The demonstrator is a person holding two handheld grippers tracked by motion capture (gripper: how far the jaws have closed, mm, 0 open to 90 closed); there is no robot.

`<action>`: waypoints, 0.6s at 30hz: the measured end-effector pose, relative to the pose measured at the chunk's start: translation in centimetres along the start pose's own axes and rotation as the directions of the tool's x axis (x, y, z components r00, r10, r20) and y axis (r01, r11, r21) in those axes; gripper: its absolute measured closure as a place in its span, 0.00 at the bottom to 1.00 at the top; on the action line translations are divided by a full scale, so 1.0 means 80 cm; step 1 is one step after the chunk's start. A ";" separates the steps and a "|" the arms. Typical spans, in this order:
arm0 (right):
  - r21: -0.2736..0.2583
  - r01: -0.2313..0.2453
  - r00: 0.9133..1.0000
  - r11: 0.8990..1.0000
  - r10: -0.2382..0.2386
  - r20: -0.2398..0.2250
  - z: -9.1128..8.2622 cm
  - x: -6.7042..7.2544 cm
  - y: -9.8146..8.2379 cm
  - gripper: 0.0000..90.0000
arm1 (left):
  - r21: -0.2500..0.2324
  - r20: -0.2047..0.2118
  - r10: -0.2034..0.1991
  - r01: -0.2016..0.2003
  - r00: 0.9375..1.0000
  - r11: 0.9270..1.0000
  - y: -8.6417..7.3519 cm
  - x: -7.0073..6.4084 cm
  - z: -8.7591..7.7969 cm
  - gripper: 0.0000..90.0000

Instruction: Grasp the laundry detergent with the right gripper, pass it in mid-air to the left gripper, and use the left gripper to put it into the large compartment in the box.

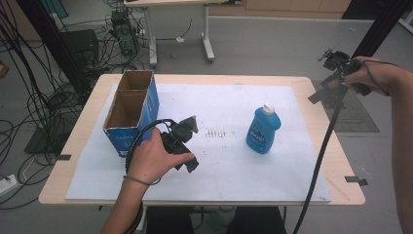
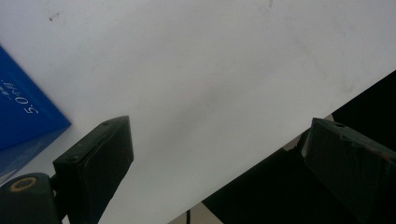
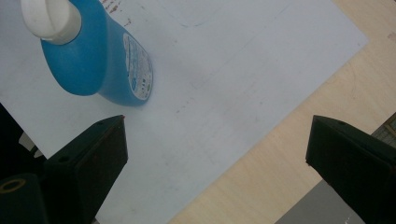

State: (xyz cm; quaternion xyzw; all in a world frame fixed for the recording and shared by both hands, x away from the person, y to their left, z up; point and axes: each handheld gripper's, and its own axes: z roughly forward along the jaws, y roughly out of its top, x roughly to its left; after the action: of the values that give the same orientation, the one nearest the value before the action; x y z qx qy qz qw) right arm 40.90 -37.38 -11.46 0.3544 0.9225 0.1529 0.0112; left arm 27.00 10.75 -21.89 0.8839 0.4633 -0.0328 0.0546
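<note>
Approaching the blue bottle (image 1: 263, 130) with my empty, wide-open right gripper (image 1: 327, 84): I should descend squarely over its body; left gripper (image 1: 187, 146) idles released near the box (image 1: 130, 112).

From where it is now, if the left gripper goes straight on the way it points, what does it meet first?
Most likely the white sheet on the table: the left gripper has its jaws open over bare paper. The blue box lies off to one side, outside that line.

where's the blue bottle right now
In the high view the blue bottle stands upright on the white sheet, right of centre, well apart from the cardboard box at the left. The right gripper view shows it too, at upper left.
</note>
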 end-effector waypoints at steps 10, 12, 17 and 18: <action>-0.021 0.003 1.000 1.000 -0.003 -0.013 0.002 0.005 -0.013 0.06 | 0.001 0.002 0.005 -0.005 1.000 1.000 0.000 -0.001 0.001 0.09; -0.026 0.002 1.000 1.000 -0.002 -0.015 0.004 0.005 -0.017 0.06 | 0.003 0.002 0.007 -0.007 1.000 1.000 0.001 -0.002 0.001 0.09; -0.029 -0.002 1.000 1.000 0.001 -0.016 0.007 0.006 -0.024 0.06 | 0.006 0.000 0.012 -0.012 1.000 1.000 0.003 -0.004 0.000 0.09; -0.031 -0.005 1.000 1.000 0.004 -0.006 0.008 0.009 -0.027 0.06 | 0.005 0.001 0.010 -0.010 1.000 1.000 0.002 -0.004 0.001 0.09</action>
State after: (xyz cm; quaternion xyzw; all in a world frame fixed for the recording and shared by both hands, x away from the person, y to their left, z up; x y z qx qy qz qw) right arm 39.04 -38.29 -12.64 0.3558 0.9192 0.1684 0.0135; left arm 26.97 10.39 -21.89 0.8864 0.4587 -0.0341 0.0529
